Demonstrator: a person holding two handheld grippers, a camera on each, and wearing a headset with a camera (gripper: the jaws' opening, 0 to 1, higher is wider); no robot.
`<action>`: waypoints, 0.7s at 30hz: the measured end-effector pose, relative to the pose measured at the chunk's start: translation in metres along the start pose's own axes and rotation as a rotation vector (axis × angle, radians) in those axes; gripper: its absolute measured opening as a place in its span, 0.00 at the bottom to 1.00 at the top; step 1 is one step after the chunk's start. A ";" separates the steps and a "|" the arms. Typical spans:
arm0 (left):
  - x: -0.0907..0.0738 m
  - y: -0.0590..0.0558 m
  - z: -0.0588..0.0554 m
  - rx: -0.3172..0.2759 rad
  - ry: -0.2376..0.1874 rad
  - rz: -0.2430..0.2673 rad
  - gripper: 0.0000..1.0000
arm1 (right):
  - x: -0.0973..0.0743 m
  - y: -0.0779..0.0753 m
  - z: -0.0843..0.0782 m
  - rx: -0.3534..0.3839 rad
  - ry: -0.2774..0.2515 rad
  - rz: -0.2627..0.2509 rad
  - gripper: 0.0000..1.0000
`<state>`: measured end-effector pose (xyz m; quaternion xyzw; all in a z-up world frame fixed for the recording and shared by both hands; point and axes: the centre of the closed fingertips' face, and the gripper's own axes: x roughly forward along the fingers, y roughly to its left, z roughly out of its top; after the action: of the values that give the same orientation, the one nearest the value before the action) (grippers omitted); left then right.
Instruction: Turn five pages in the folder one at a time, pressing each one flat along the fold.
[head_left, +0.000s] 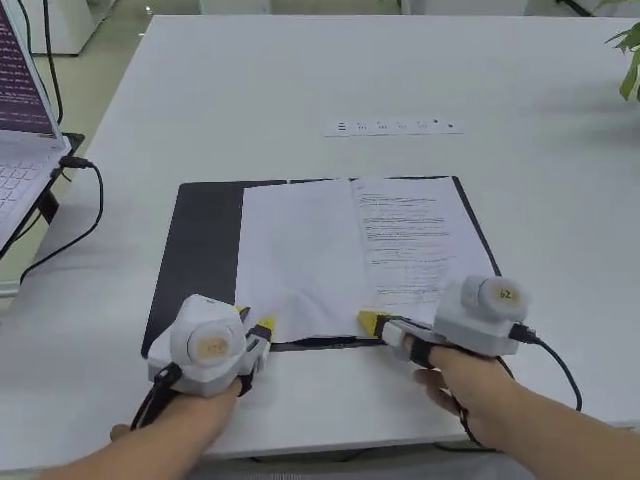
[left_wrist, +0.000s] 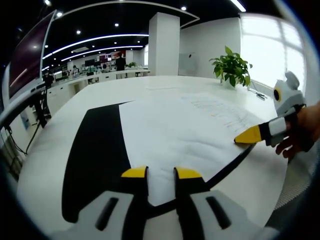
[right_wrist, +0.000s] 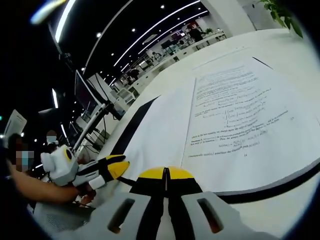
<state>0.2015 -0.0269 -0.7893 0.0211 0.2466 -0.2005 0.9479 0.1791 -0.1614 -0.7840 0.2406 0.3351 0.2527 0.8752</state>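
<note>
A black folder (head_left: 200, 250) lies open on the white table. A blank white page (head_left: 300, 250) is turned over its left half, and a printed page (head_left: 420, 240) lies flat on the right. My left gripper (head_left: 258, 328) hovers at the blank page's lower left corner. Its yellow-tipped jaws (left_wrist: 161, 173) stand slightly apart over the page edge (left_wrist: 170, 130), open with nothing held. My right gripper (head_left: 368, 321) is shut, its tips (right_wrist: 165, 173) pressed together at the folder's bottom edge near the fold. In the right gripper view the printed page (right_wrist: 240, 115) spreads ahead, and the left gripper (right_wrist: 117, 166) shows at the left.
A laptop (head_left: 20, 120) on a stand sits at the far left, its black cable (head_left: 85, 200) trailing toward the folder. A flat white strip (head_left: 395, 126) lies beyond the folder. A green plant (head_left: 630, 55) stands at the far right. The table's front edge runs just below both grippers.
</note>
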 end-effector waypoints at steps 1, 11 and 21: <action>0.000 0.000 0.000 0.000 0.001 0.000 0.19 | -0.003 0.000 -0.003 0.015 0.009 -0.004 0.00; 0.000 0.000 0.001 -0.007 0.021 0.003 0.19 | -0.037 0.017 -0.005 0.099 0.090 0.006 0.00; -0.007 -0.017 0.024 -0.143 0.135 -0.074 0.20 | -0.106 0.063 0.033 0.088 -0.032 0.027 0.00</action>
<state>0.2004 -0.0437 -0.7636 -0.0424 0.3242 -0.2153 0.9202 0.1162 -0.1860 -0.6761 0.2873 0.3286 0.2458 0.8655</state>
